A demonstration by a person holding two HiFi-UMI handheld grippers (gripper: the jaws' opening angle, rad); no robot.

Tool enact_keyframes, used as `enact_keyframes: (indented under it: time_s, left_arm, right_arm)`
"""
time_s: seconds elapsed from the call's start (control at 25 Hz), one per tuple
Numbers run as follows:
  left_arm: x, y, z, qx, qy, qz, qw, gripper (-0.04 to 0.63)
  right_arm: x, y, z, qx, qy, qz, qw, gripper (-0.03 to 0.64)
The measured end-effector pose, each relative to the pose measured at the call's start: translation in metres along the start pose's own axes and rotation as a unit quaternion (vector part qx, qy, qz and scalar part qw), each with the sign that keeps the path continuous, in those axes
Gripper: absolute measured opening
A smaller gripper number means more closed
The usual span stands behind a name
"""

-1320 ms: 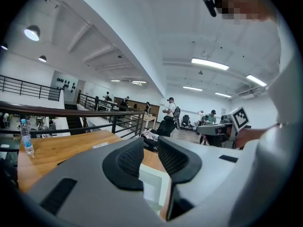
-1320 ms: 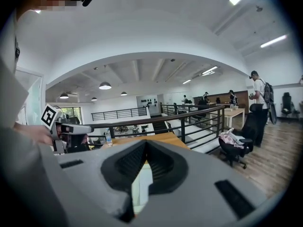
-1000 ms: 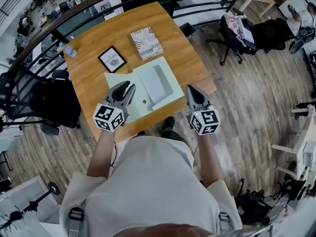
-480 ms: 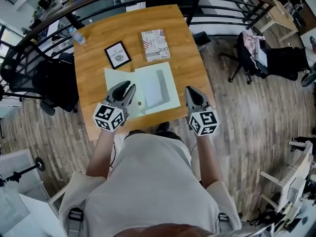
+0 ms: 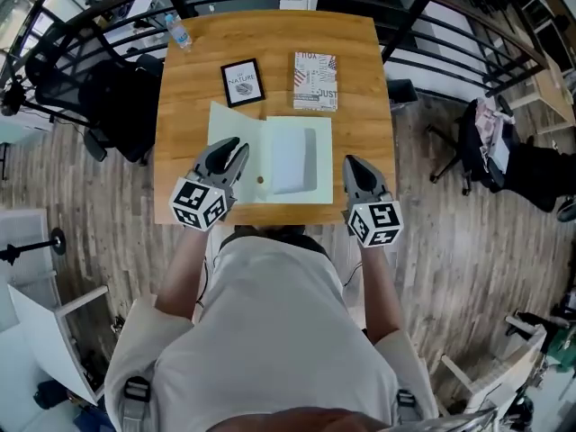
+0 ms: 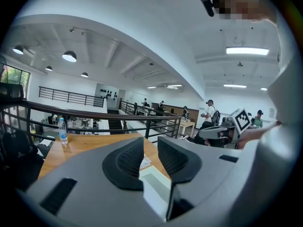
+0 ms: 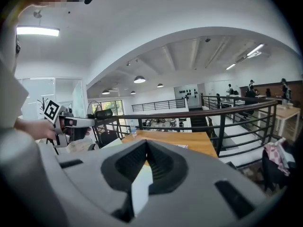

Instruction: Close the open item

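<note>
A pale green flat box (image 5: 310, 183) lies open on the wooden table (image 5: 355, 120), its lid flap (image 5: 232, 124) spread to the left and a white insert (image 5: 292, 160) in the right half. My left gripper (image 5: 230, 152) hovers over the lid flap's front part, open, with nothing between the pads (image 6: 127, 161). My right gripper (image 5: 353, 164) sits just right of the box's right edge. Its pads (image 7: 160, 163) meet at the tips, shut and empty. Between the left jaws the box (image 6: 157, 182) shows below.
A black-framed picture (image 5: 241, 82) and a patterned book (image 5: 315, 68) lie behind the box. A water bottle (image 5: 177, 32) stands at the far left corner. A black railing (image 5: 423, 21) runs behind the table, and a black chair (image 5: 115, 97) stands at its left.
The head view has swung, so the table now sits squarer and more central. Both grippers keep the same stance at the table's near edge, with their jaws unchanged.
</note>
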State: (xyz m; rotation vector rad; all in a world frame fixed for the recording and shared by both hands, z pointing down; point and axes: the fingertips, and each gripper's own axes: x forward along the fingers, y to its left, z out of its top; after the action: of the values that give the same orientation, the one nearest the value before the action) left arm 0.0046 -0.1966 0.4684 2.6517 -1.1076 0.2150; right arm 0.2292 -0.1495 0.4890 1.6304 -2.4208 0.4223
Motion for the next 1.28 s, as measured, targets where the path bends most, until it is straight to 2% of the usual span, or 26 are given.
enact_keyframes:
  time_s: [0.24, 0.36, 0.8, 1.28]
  left_arm:
    - [-0.03, 0.026, -0.009, -0.017, 0.001, 0.042, 0.999, 0.087]
    - [-0.044, 0.041, -0.014, -0.023, 0.005, 0.053, 0.9983, 0.087]
    - [-0.062, 0.091, -0.039, -0.024, 0.037, 0.062, 0.9971, 0.087]
    - [-0.048, 0.134, -0.087, -0.052, 0.092, 0.062, 0.9925, 0.087]
  right_arm:
    - [0.032, 0.031, 0.006, -0.01, 0.006, 0.044, 0.999, 0.003]
    - [0.045, 0.046, 0.009, -0.016, 0.008, 0.053, 0.998, 0.003]
    - [0.078, 0.076, 0.012, -0.031, 0.02, 0.054, 0.998, 0.003]
    - [0.095, 0.077, -0.009, -0.026, 0.057, 0.037, 0.997, 0.003]
